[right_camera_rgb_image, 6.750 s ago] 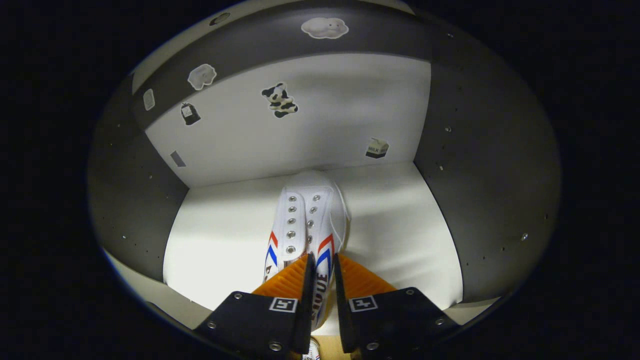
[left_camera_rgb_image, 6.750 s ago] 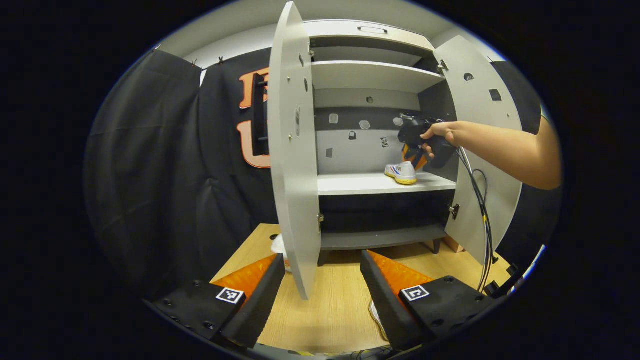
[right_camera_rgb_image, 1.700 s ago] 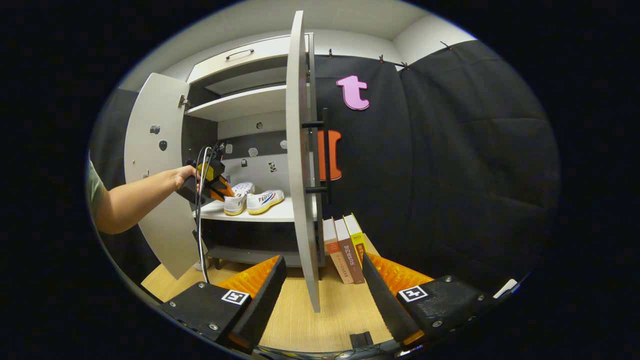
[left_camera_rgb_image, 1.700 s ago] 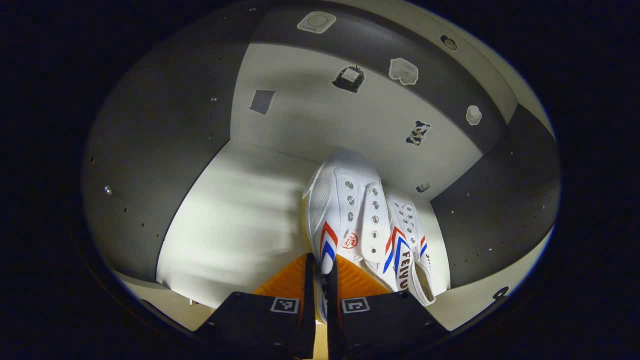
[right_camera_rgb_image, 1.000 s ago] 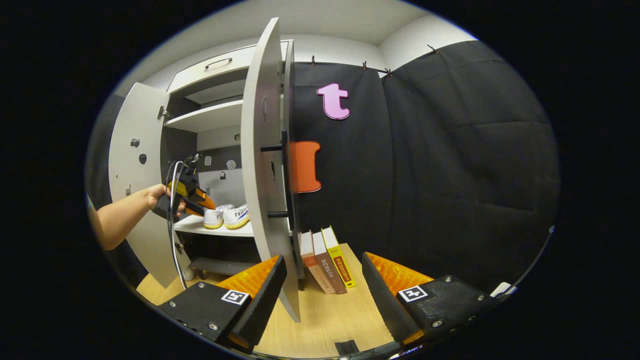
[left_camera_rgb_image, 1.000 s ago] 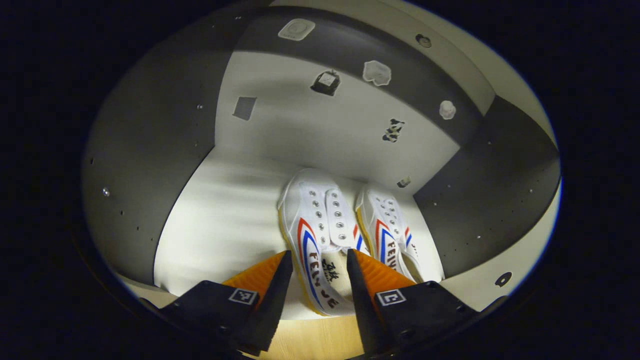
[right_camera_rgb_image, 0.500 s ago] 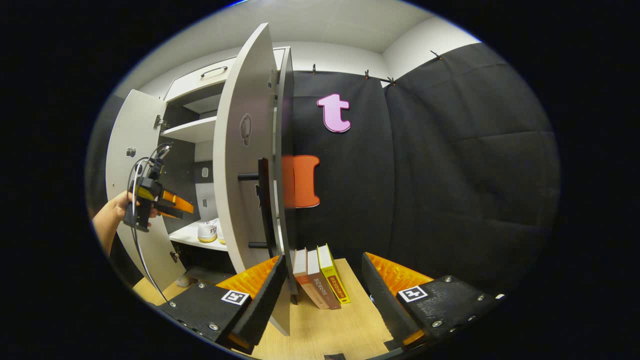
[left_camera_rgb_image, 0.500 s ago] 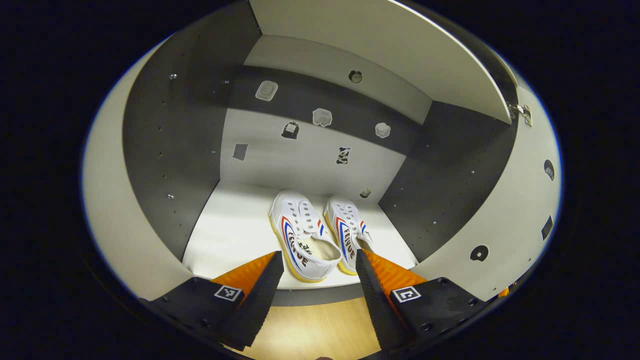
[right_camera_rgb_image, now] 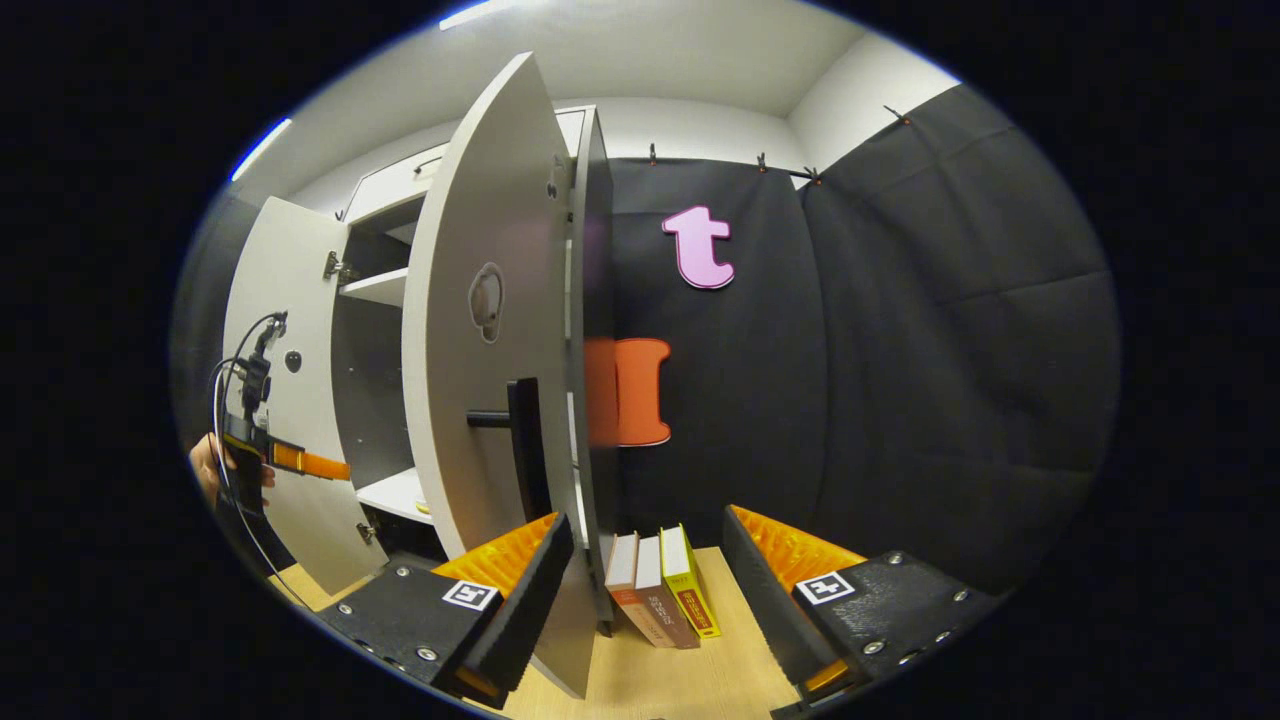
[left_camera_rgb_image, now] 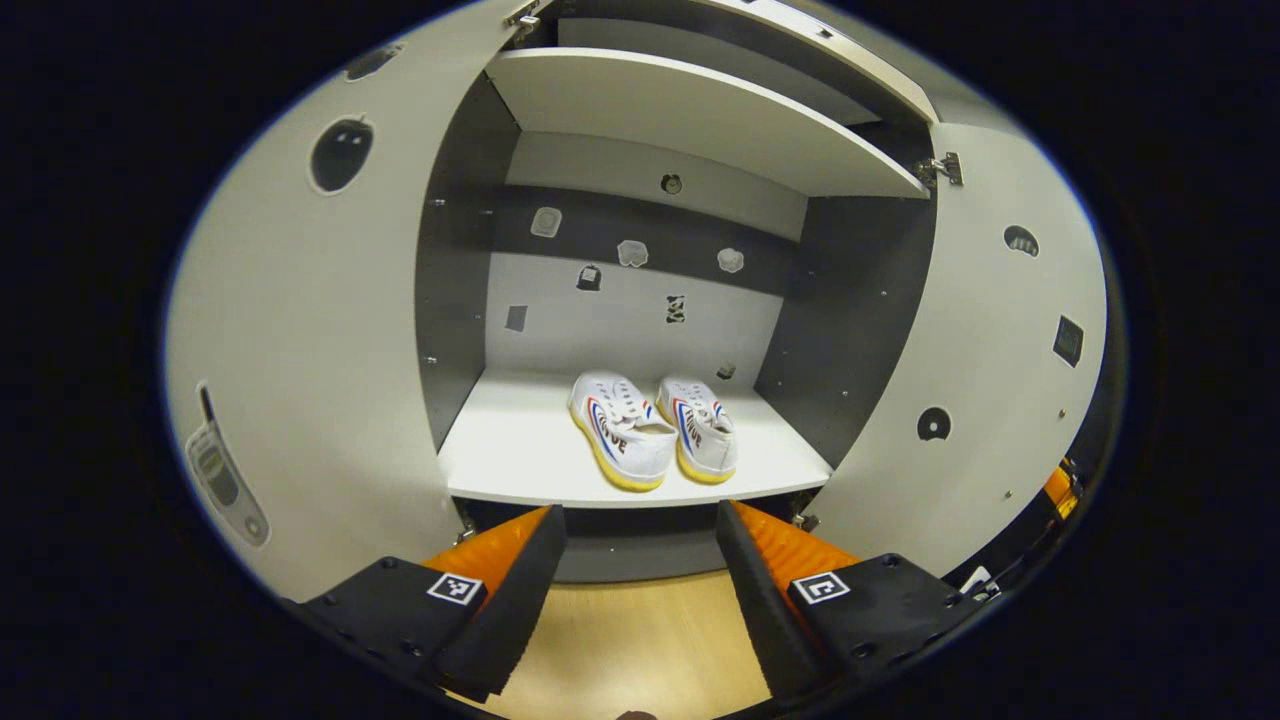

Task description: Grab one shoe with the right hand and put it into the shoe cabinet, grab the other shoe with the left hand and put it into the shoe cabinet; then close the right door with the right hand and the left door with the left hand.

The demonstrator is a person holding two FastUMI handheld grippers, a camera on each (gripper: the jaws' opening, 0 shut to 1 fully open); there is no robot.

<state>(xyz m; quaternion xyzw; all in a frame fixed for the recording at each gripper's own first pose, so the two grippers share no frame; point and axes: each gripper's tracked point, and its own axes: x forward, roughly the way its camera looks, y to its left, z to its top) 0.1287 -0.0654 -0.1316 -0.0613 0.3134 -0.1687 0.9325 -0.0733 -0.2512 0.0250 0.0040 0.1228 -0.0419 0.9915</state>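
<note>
Booth: black cloth wall behind a pale shoe cabinet (left_camera_rgb_image: pixel 690 110) standing on a wooden worktop (right_camera_rgb_image: pixel 690 680); three books (right_camera_rgb_image: pixel 660 595) lean beside it
Shoes: left shoe (left_camera_rgb_image: pixel 622 443) and right shoe (left_camera_rgb_image: pixel 702 442) sit side by side on the middle shelf (left_camera_rgb_image: pixel 520 450), heels outward; both placements look finished
Left claw (left_camera_rgb_image: pixel 640 560): wide open, empty, facing the shelf from outside; also seen afar in the right gripper view (right_camera_rgb_image: pixel 300 462)
Right claw (right_camera_rgb_image: pixel 640 570): wide open, empty, just beside the right door (right_camera_rgb_image: pixel 480 380) near its dark handle (right_camera_rgb_image: pixel 520 435)
Left door (left_camera_rgb_image: pixel 300 350): open
Handling: doors are likely stiff, light panels on hinges; a push on the outer face near the free edge should swing each shut
Change: half a second ago the left claw was closer to the shoes; it has drawn back, and the right claw has neared its door
</note>
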